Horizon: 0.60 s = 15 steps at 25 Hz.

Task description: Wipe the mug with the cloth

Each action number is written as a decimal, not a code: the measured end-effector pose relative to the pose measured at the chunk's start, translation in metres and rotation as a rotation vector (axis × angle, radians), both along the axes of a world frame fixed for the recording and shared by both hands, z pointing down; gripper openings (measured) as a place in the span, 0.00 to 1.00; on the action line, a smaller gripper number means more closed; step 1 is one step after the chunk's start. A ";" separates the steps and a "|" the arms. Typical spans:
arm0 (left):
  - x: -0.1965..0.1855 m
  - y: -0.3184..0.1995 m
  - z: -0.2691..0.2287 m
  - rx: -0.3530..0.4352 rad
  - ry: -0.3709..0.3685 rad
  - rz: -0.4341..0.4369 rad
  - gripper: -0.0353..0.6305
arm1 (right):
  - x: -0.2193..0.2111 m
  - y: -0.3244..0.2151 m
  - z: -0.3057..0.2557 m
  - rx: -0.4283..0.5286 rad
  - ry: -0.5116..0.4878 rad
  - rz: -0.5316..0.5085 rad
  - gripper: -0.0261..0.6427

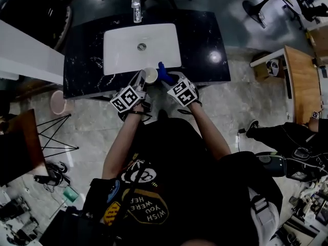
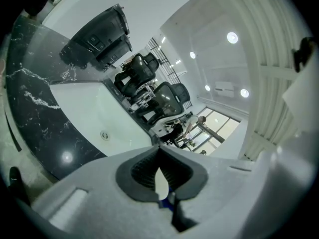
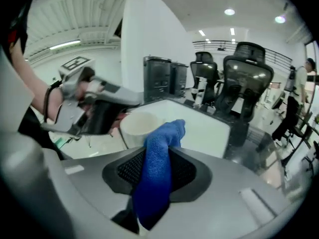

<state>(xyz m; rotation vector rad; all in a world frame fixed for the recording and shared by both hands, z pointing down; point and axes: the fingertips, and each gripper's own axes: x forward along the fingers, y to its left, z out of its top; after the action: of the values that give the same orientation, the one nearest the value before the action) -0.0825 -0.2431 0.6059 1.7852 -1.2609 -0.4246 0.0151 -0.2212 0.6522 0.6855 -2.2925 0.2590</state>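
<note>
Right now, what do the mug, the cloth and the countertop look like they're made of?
Mug: likely glazed ceramic, smooth cream-white wall.
Cloth: blue microfibre or terry, fuzzy napped surface.
Countertop: polished black marble or similar stone, white veins, lamp glare.

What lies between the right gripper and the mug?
Only the cloth, pinched by the right gripper, its tip up by the mug; clearest in the right gripper view.

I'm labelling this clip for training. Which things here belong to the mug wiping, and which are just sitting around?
In the job: mug, gripped by the left gripper; blue cloth, clamped in the right gripper beside the mug.
Just around: white basin, tap, black counter, pink bowl on the floor, office chairs.
</note>
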 end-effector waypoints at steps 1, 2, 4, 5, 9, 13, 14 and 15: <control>0.000 0.000 0.001 -0.003 -0.004 0.001 0.06 | 0.004 -0.016 -0.005 0.016 -0.005 0.036 0.23; 0.001 0.000 0.002 -0.006 -0.008 0.004 0.06 | 0.004 -0.027 -0.009 0.030 0.001 0.038 0.23; 0.004 0.001 0.004 -0.013 -0.016 0.011 0.06 | -0.005 -0.025 -0.012 0.045 0.037 -0.029 0.23; 0.005 0.001 0.004 -0.017 -0.019 0.011 0.06 | -0.010 -0.016 -0.009 0.044 0.058 -0.071 0.23; 0.007 0.002 -0.001 -0.025 -0.021 -0.001 0.06 | -0.023 0.039 0.016 -0.007 0.081 -0.165 0.23; 0.012 0.000 0.000 -0.016 -0.028 0.018 0.06 | -0.028 0.070 0.020 -0.025 0.038 -0.234 0.23; 0.011 -0.001 -0.001 -0.017 -0.030 0.020 0.06 | -0.022 0.060 0.017 -0.025 0.021 -0.193 0.23; 0.010 -0.001 -0.002 -0.018 -0.030 0.019 0.06 | -0.015 0.044 0.011 -0.019 0.006 -0.138 0.23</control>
<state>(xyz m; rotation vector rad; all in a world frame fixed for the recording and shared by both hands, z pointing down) -0.0721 -0.2444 0.6042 1.7925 -1.2641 -0.3757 0.0004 -0.1768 0.6633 0.5145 -2.3163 0.2126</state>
